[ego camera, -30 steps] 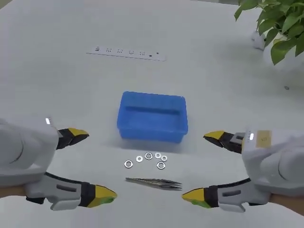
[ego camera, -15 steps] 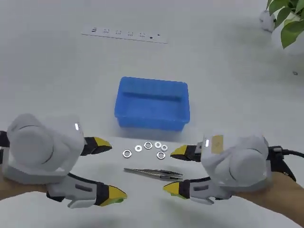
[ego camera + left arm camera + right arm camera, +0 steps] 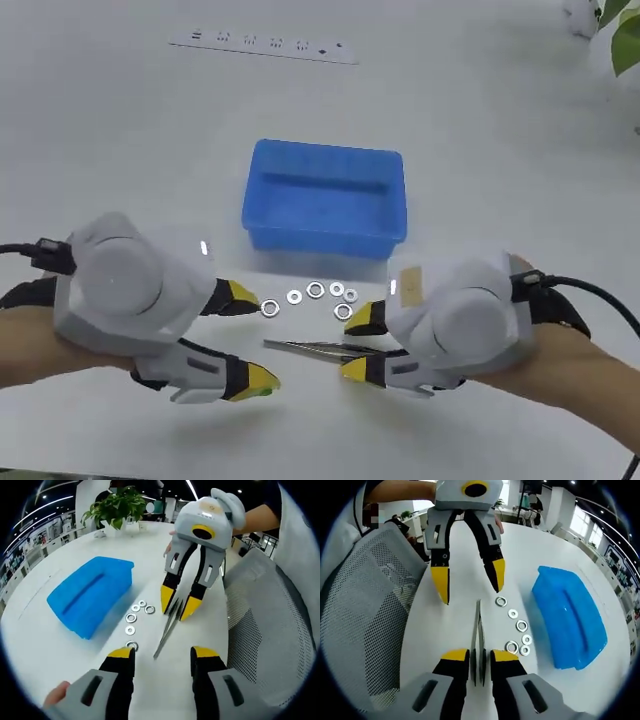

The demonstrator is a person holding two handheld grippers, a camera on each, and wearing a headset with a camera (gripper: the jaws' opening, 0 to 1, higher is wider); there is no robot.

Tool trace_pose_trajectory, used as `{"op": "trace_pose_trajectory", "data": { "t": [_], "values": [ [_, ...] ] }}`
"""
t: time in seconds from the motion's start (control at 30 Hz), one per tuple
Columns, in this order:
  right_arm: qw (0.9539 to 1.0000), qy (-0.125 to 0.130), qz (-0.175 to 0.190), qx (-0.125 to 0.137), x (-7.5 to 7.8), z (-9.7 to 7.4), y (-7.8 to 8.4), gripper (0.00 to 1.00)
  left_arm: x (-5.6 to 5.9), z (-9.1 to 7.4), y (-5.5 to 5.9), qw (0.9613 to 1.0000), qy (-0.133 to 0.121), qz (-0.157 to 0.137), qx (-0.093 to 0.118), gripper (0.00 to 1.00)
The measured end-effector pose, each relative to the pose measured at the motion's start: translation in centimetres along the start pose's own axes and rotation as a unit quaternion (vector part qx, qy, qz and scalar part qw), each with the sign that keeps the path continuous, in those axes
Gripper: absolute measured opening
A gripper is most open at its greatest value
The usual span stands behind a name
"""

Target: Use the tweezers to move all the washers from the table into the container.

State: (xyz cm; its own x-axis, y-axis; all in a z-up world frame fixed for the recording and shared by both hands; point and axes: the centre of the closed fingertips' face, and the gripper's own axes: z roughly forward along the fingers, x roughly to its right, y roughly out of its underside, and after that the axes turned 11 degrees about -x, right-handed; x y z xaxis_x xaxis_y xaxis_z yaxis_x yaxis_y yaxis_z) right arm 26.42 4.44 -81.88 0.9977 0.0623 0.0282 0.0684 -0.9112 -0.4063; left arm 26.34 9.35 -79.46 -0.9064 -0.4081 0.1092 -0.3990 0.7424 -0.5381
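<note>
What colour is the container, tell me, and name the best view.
Plain blue all over. The container shows best in the head view.

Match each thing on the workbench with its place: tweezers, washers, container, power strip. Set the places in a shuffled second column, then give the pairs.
Things:
1 tweezers
2 washers
3 blue container
4 power strip

Places:
A at the far side of the table
B lying between the jaws of the right gripper
C in a loose row between container and tweezers
D just beyond the washers

Pairs: 1-B; 2-C; 3-D; 4-A
</note>
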Motion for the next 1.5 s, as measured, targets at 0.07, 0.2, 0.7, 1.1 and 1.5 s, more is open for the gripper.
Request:
{"op": "trace_pose_trajectory", "data": {
  "t": [0.07,0.2,0.7,1.1,1.5],
  "values": [
    [0.9999,0.005,-0.008,0.004,0.1,-0.1,-0.2,0.16,0.1,0.3,-0.1,1.0,0.004,-0.002,-0.002,0.48],
    [0.9999,0.002,-0.015,-0.001,0.1,0.0,-0.1,0.14,0.4,0.5,-0.2,1.0,0.007,0.001,-0.003,0.48],
    [0.9949,0.037,-0.089,-0.029,0.0,-0.2,-0.3,0.07,0.0,1.0,-1.6,0.9995,0.001,-0.025,0.02,0.39],
    [0.997,0.045,-0.057,0.029,0.7,-2.2,-2.0,0.07,0.2,2.5,-0.6,0.9998,-0.004,0.007,-0.02,0.33],
    [0.9969,0.044,-0.049,0.042,0.5,-2.2,-2.4,0.07,-0.3,1.6,-0.3,0.997,-0.024,0.056,-0.049,0.07]
  ]
}}
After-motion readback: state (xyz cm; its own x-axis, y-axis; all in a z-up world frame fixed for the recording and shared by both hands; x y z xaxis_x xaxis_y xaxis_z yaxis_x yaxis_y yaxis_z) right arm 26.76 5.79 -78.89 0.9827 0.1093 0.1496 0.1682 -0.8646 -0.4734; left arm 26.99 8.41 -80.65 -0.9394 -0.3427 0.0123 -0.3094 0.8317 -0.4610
